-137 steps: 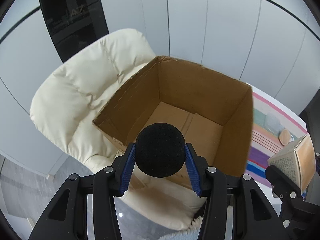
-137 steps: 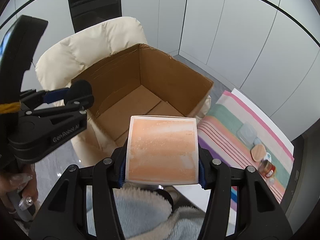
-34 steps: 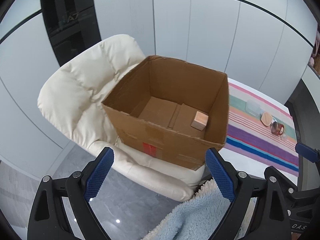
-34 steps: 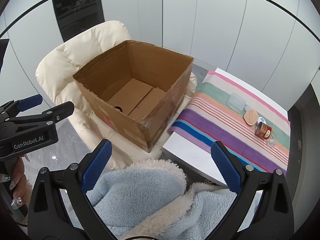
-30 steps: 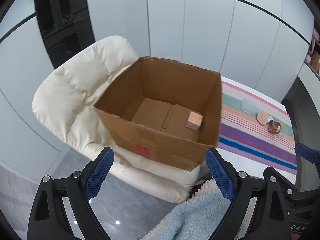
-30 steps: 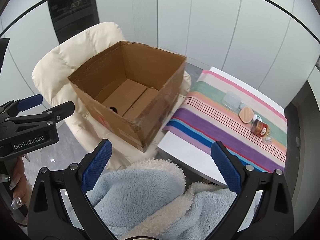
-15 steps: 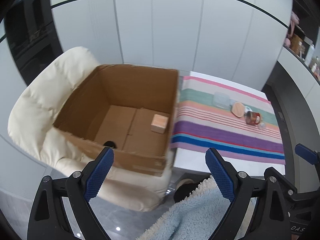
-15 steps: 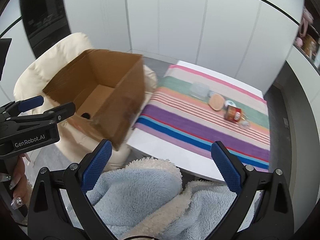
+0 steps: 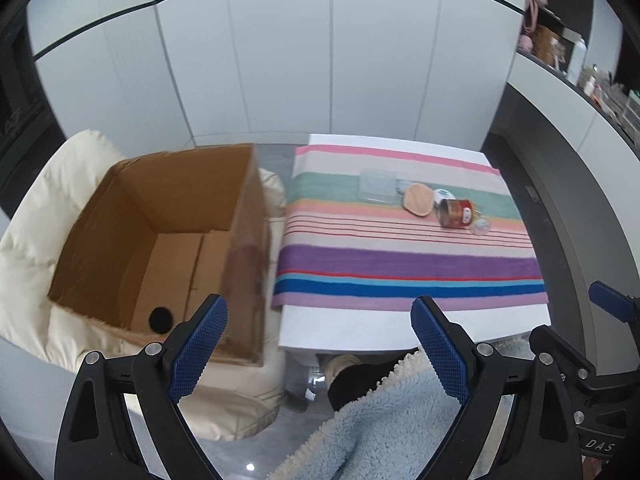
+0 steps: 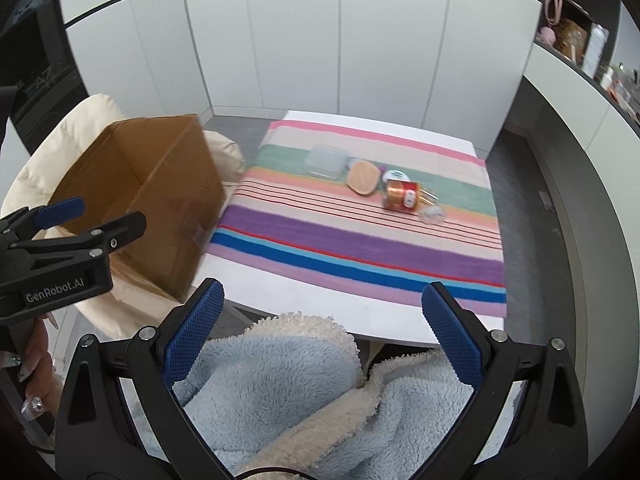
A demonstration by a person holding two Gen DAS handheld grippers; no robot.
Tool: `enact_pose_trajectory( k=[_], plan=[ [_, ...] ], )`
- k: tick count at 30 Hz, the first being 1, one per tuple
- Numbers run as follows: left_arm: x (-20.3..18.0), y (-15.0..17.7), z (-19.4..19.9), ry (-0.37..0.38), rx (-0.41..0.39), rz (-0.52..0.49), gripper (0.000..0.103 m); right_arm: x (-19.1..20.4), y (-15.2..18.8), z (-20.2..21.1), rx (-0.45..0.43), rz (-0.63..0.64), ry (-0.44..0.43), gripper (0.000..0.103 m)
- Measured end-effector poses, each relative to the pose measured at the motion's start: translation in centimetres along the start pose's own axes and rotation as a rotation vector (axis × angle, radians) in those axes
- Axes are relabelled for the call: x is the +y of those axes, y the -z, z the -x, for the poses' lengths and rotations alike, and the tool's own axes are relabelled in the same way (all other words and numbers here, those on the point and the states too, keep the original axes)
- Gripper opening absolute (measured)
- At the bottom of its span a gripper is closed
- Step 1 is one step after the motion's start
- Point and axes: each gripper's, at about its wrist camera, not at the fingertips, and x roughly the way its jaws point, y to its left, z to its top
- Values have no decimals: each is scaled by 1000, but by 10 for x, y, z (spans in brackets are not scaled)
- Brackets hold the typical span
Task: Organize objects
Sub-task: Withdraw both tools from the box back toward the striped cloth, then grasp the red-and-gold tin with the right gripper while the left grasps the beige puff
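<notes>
Both claws emptied since start; view swung from cardboard box [image 9: 160, 236] toward striped cloth [image 10: 360, 240].

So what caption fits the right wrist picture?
Open tongs face a striped cloth holding small items, beside a cardboard box.

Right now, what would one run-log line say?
left gripper: open, empty | right gripper: open, empty | cardboard box: on chair | red jar: on striped cloth
</notes>
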Motion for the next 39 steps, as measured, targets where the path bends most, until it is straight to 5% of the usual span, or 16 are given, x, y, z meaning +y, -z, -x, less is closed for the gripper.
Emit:
enact_pose_trajectory(
  k=[13,21,33,39],
  plan=[
    [-64,-15,-27,37,32,-116,94,-61,8,-23,17,-94,17,101],
    [-71,-47,-53,45,35,-122,94,-87,3,-56,38,-112,21,101],
    [-111,-86,-156,49,110,-262,94,-162,-30,-153,79,-238,65,101],
    [-118,-96,-217,28,93,-244,94,-175,-56,-222,102,-233,41,101]
  ],
)
